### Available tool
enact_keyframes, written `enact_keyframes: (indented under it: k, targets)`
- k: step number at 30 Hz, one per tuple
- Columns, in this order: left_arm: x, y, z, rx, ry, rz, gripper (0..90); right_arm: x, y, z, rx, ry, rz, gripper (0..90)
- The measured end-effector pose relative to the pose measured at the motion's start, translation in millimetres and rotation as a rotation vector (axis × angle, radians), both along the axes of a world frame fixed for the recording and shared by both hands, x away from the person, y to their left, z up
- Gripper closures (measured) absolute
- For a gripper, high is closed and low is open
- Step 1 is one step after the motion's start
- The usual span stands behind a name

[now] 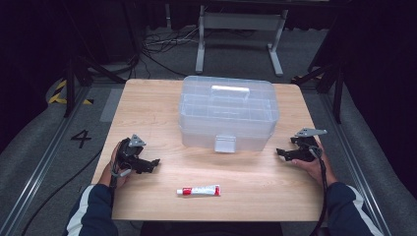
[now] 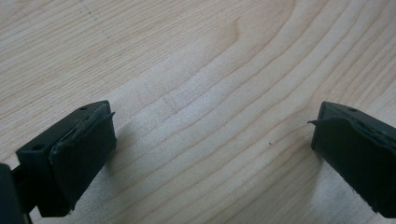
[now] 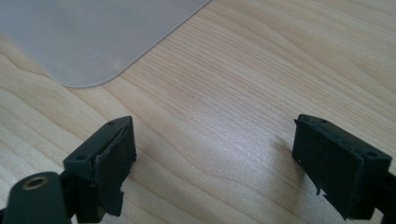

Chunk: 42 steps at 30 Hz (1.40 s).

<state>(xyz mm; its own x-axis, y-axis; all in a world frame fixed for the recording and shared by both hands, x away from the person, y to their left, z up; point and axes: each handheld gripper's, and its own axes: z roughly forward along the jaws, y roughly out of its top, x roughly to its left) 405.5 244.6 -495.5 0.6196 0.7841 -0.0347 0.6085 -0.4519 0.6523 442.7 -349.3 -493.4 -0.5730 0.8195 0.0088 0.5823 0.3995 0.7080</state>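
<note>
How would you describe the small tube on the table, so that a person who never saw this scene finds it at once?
Start at the wooden table and find the big clear plastic box at its middle. Come toward the near edge, between the two hands: there lies the small tube, flat on its side. It is the only white and red thing on the table.

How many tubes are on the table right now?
1. The red-and-white tube lies on its side near the table's front edge, between the two hands. The closed translucent box could hide more.
</note>
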Motion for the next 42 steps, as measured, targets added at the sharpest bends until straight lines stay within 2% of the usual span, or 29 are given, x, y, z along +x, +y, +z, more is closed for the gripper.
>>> enact_keyframes:
  k: [6, 10, 20, 22, 24, 27, 32, 35, 37, 38, 42]
  targets:
    - [-1.0, 0.3, 0.2, 0.005, -0.006, 0.005, 0.0, 0.0, -2.4, 2.2, 0.003, 0.01, -0.031, 19.8]
    - [-1.5, 0.6, 0.4, 0.009, -0.006, 0.003, 0.2, -3.7, -2.1, 9.2, 0.019, 0.019, -0.012, 23.7]
    - [-1.6, 0.8, 0.4, 0.009, -0.006, 0.002, 0.3, -27.0, -1.4, 65.3, 0.109, -0.129, 0.045, 27.1]
    - [-1.6, 0.8, 0.4, 0.009, -0.006, 0.002, 0.3, -30.3, -0.4, 73.6, 0.11, -0.148, 0.056, 28.0]
    - [-1.6, 0.8, 0.4, 0.009, -0.007, 0.002, 0.3, -33.6, 0.9, 82.6, 0.078, -0.198, 0.065, 32.4]
    - [-2.1, 0.9, 0.4, 0.008, -0.003, 0.004, 0.3, -35.5, 2.2, 97.8, 0.094, -0.241, 0.084, 32.2]
    - [-2.2, 0.8, 0.3, 0.006, -0.004, 0.005, 0.3, -32.8, 6.6, 124.7, 0.115, -0.273, 0.11, 32.0]
    - [-2.2, 1.0, 0.5, 0.01, -0.005, 0.003, 0.4, -25.9, 17.8, 145.9, 0.088, -0.299, 0.135, 32.0]
    - [-3.1, 1.6, 0.3, 0.004, -0.007, 0.001, 0.7, -20.2, 26.8, 156.3, 0.072, -0.31, 0.142, 33.0]
    - [-3.1, 1.6, 0.3, 0.004, -0.007, 0.001, 1.5, -20.2, 26.8, 156.3, 0.072, -0.31, 0.142, 33.0]
    - [-4.9, 2.3, 0.6, -0.004, -0.012, -0.01, 4.0, -8.0, 57.3, 179.0, 0.042, -0.32, 0.182, 37.0]
